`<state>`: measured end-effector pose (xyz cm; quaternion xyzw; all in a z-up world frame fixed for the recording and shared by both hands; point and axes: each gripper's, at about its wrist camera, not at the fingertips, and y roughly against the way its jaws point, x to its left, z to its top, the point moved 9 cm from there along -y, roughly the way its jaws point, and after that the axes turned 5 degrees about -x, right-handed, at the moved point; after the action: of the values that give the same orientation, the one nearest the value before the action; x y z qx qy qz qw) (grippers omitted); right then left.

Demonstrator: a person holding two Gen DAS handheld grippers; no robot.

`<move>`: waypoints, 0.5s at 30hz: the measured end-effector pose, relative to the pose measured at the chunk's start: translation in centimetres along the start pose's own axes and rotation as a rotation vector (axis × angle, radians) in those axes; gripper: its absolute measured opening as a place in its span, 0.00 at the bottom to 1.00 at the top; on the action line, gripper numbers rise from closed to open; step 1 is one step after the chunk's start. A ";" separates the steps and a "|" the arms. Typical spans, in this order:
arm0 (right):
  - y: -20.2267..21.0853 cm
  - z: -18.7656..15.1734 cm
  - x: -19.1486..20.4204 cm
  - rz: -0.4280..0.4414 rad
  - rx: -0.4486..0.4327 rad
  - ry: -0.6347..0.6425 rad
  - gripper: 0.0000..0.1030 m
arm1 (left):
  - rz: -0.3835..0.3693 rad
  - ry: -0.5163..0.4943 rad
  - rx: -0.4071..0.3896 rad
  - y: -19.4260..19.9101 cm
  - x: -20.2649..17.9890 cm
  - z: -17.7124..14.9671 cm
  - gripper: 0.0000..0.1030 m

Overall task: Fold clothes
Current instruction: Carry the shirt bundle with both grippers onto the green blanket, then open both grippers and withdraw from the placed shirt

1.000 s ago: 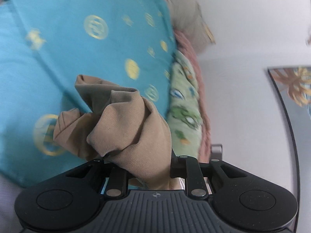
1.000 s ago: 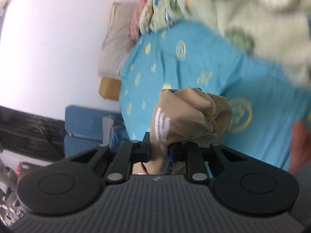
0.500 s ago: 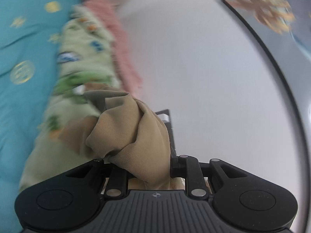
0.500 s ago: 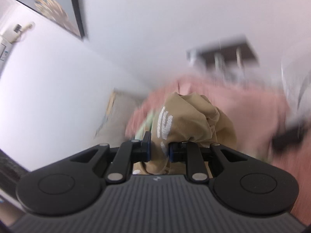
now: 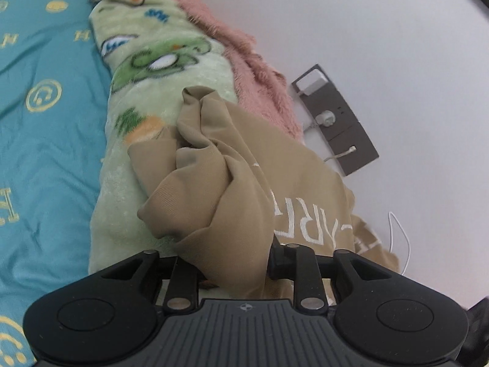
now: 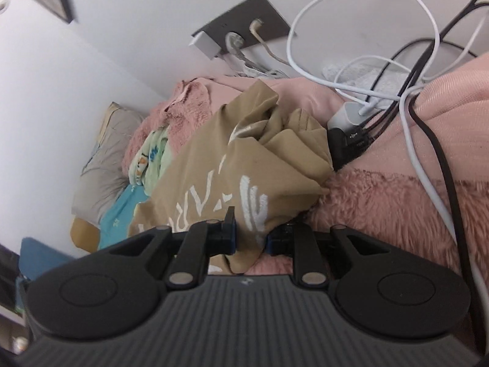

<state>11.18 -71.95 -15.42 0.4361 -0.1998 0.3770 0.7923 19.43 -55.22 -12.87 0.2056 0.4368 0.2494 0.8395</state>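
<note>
A tan garment with white lettering (image 5: 232, 189) is bunched up and held by both grippers. My left gripper (image 5: 226, 263) is shut on a thick wad of its cloth, over a green cartoon blanket (image 5: 159, 70). My right gripper (image 6: 250, 235) is shut on another part of the same tan garment (image 6: 244, 165), over a pink fluffy blanket (image 6: 382, 202). The cloth between the two grips hangs slack and creased. The fingertips are hidden in the cloth.
A teal bedsheet with gold emblems (image 5: 42, 116) lies left of the green blanket. A dark wall socket panel (image 5: 336, 119) with plugs sits on the white wall. White and black cables (image 6: 406, 70) and a charger (image 6: 348, 116) lie on the pink blanket. A grey pillow (image 6: 104, 159) is by the wall.
Both grippers have swung with the garment from above the teal sheet toward the wall side, now over the green and pink blankets. More of the lettered cloth has spread out.
</note>
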 end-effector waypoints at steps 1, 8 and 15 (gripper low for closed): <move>0.3 0.1 0.2 -0.014 0.002 0.005 0.23 | 0.008 -0.012 0.001 0.4 -0.3 0.0 0.29; 5.0 1.2 2.1 -0.098 -0.012 0.087 0.30 | 0.076 -0.165 -0.052 5.8 -3.5 1.2 0.74; 13.0 1.6 6.6 0.000 -0.149 0.228 0.98 | 0.086 -0.290 -0.188 14.5 -7.2 0.7 0.98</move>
<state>5.39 -66.19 -3.29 0.3305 -0.1360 0.4081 0.8401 13.01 -48.13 0.18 0.1784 0.2764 0.2927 0.8978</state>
